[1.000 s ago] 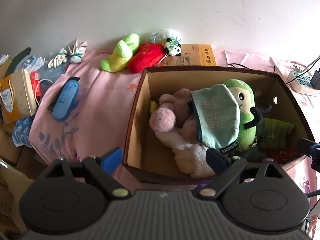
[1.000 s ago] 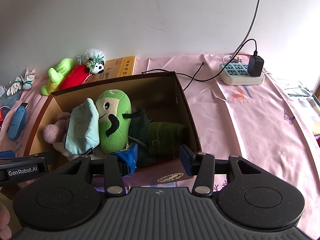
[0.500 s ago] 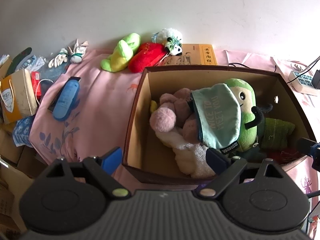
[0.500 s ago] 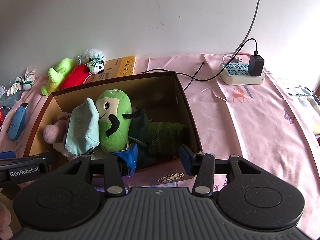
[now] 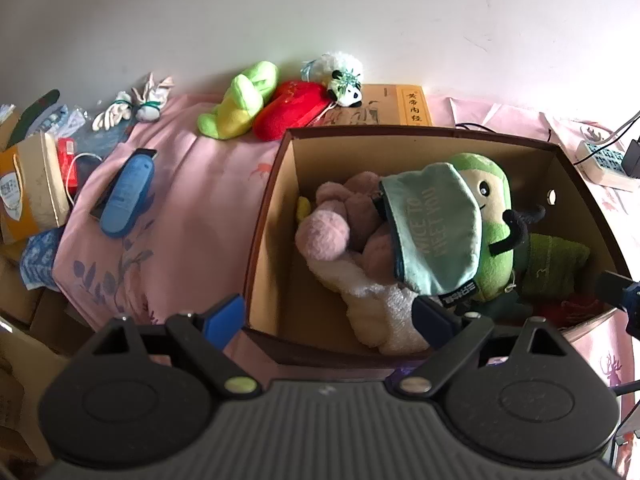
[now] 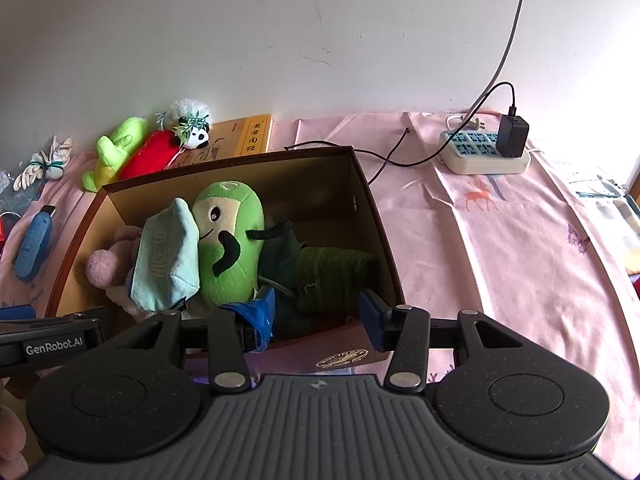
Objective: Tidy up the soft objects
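Observation:
A brown cardboard box (image 5: pixel 272 200) (image 6: pixel 372 208) on the pink cloth holds a green plush (image 5: pixel 496 216) (image 6: pixel 232 240), a teal pouch (image 5: pixel 432 232) (image 6: pixel 168 256), a pink plush (image 5: pixel 332 228) (image 6: pixel 104 268) and dark green knitwear (image 5: pixel 556 264) (image 6: pixel 332 276). A lime plush (image 5: pixel 240 100) (image 6: pixel 116 148), a red plush (image 5: pixel 292 108) (image 6: pixel 152 152) and a panda plush (image 5: pixel 344 80) (image 6: pixel 192 124) lie behind the box. My left gripper (image 5: pixel 328 316) is open and empty at the box's near edge. My right gripper (image 6: pixel 318 314) is open and empty over the box's near right corner.
A yellow book (image 5: pixel 400 110) lies behind the box. A blue case (image 5: pixel 128 192), white gloves (image 5: pixel 132 104) and a paper bag (image 5: pixel 28 184) are at the left. A power strip (image 6: pixel 484 152) with a charger and cables lies at the right on the cloth.

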The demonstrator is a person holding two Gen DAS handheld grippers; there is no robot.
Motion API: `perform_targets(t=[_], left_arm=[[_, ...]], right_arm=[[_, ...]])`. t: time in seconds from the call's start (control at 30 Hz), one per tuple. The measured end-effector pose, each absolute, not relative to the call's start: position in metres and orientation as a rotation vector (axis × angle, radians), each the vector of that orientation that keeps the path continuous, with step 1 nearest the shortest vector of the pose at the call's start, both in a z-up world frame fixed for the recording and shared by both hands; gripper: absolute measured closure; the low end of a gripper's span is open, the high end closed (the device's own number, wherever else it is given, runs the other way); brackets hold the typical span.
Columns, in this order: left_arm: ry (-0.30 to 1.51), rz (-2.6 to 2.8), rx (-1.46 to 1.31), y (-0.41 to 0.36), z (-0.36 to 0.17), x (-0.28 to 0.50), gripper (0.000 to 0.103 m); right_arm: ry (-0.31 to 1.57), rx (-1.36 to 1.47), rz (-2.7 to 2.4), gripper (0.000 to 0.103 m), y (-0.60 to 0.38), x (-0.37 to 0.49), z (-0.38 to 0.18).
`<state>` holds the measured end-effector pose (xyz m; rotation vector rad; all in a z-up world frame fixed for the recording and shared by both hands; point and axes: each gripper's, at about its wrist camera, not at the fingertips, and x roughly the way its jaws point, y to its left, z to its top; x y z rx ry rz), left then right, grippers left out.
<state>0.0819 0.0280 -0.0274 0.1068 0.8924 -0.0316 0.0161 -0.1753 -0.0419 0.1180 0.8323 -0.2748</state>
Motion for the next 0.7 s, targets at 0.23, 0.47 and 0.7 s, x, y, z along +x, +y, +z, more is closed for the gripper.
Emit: perform_targets(t=[0.23,0.47,0.7], left_arm=[[0.909,-0.043,0.1,0.0293,-0.031,0.0833,0.01],[0.912,-0.051,0.097,0.0286,-0.0316,0.0829,0.01],[0.92,-0.053,0.088,0.0295,-0.0338,0.085,0.01]], right_arm=[[0.833,0.115,-0.275,0.072,-0.1758,0.0177,-0.0418],[0.827,0.109,-0.275,0.072,-0.1751,0.0173,-0.041],[0.834,0.101,-0.269,0.072,-0.1716,0.0185,-0.0417]])
